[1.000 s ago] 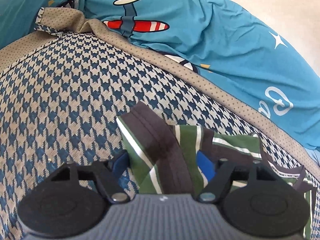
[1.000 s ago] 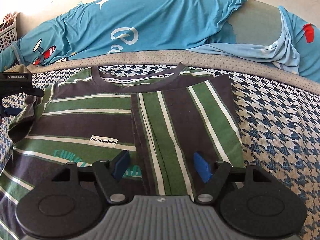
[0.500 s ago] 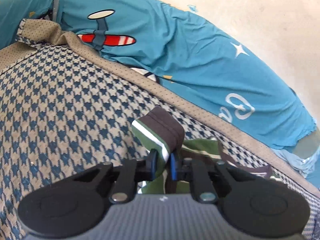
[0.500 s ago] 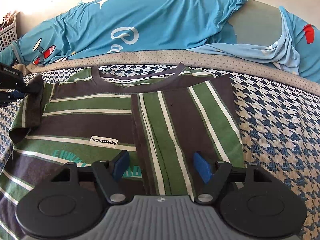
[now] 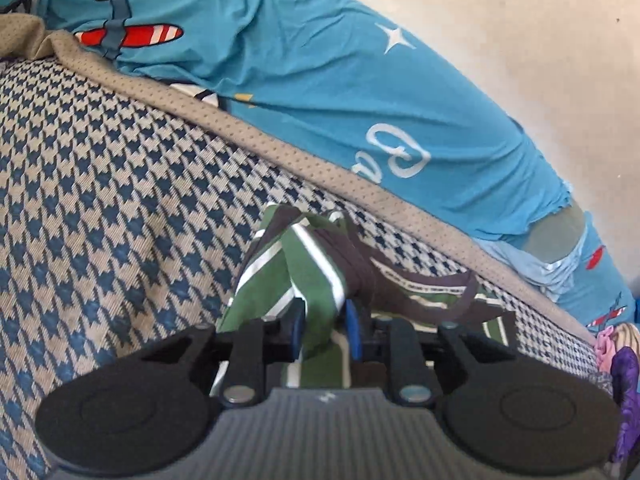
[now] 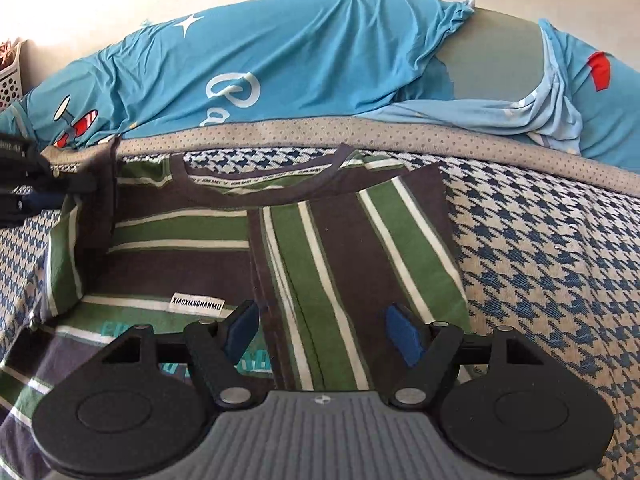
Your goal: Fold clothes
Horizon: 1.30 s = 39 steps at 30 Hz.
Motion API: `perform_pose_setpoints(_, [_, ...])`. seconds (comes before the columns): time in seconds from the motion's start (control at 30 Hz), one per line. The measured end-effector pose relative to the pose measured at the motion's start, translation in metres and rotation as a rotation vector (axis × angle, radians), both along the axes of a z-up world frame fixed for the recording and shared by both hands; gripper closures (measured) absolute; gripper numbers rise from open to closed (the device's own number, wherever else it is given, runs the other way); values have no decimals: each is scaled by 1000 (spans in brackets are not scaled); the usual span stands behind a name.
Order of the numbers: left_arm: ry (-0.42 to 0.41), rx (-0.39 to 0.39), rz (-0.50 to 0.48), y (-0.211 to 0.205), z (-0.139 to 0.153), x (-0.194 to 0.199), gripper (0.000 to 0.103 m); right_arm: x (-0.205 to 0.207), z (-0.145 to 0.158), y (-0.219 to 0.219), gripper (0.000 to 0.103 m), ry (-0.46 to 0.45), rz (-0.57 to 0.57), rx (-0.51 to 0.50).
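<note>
The right tongs (image 6: 322, 334) hang open above a green and brown striped shirt (image 6: 224, 240) spread on the checked bed (image 6: 540, 264). Directly ahead of them, one side of the shirt is folded over toward the middle. Far off to their left, the left tongs (image 6: 86, 184) lift the sleeve (image 6: 106, 196). Beyond lies a blue sheet (image 6: 320, 60).

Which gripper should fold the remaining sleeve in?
Left. The left gripper already has the sleeve between its opening jaws, lifted. The right gripper hangs open over the folded side.
</note>
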<state>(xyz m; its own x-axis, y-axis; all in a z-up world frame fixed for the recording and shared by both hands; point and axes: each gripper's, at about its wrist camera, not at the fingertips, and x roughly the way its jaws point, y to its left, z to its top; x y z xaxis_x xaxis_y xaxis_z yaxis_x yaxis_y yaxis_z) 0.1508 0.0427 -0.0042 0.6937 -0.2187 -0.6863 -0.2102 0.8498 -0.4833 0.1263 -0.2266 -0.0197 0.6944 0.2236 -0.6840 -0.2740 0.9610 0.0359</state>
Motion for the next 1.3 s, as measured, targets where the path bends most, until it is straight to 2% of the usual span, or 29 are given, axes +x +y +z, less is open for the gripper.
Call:
perform_pose_setpoints(0.1, [20, -16, -4, 0, -4, 1, 71, -2, 7, 0, 33, -45, -1, 16])
perform_pose_setpoints(0.17, [5, -11, -9, -1, 2, -1, 59, -4, 12, 1, 33, -65, 16, 42])
perform_pose_setpoints(0.23, [-6, -4, -9, -2, 7, -4, 53, -6, 15, 2, 34, -71, 54, 94])
perform_pose_setpoints(0.43, [-5, 21, -37, 0, 10, -16, 53, -5, 13, 8, 47, -14, 131, 282])
perform_pose_setpoints(0.5, [2, 61, -60, -2, 10, -22, 52, -2, 8, 12, 48, 26, 137, 344])
perform_pose_setpoints(0.6, [9, 149, -108, -7, 10, -32, 43, 3, 2, 19, 49, 67, 142, 405])
perform_pose_setpoints(0.67, [11, 219, -145, -12, 7, -41, 31, 8, -1, 25, 49, 85, 144, 433])
perform_pose_setpoints(0.7, [17, 246, -159, -14, 5, -44, 29, 11, -3, 29, 49, 85, 151, 442])
perform_pose_setpoints(0.87, [32, 324, -220, -19, -5, -56, 29, 20, -4, 44, 49, 58, 168, 434])
perform_pose_setpoints(1.0, [41, 455, -265, -29, -12, -64, 29, 28, -12, 50, 49, 87, 180, 474])
perform_pose_setpoints(1.1, [52, 531, -292, -36, -20, -65, 29, 33, -19, 54, 56, 121, 204, 509])
perform_pose_setpoints(1.3, [74, 574, -298, -41, -27, -64, 26, 42, -40, 66, 64, 204, 196, 578])
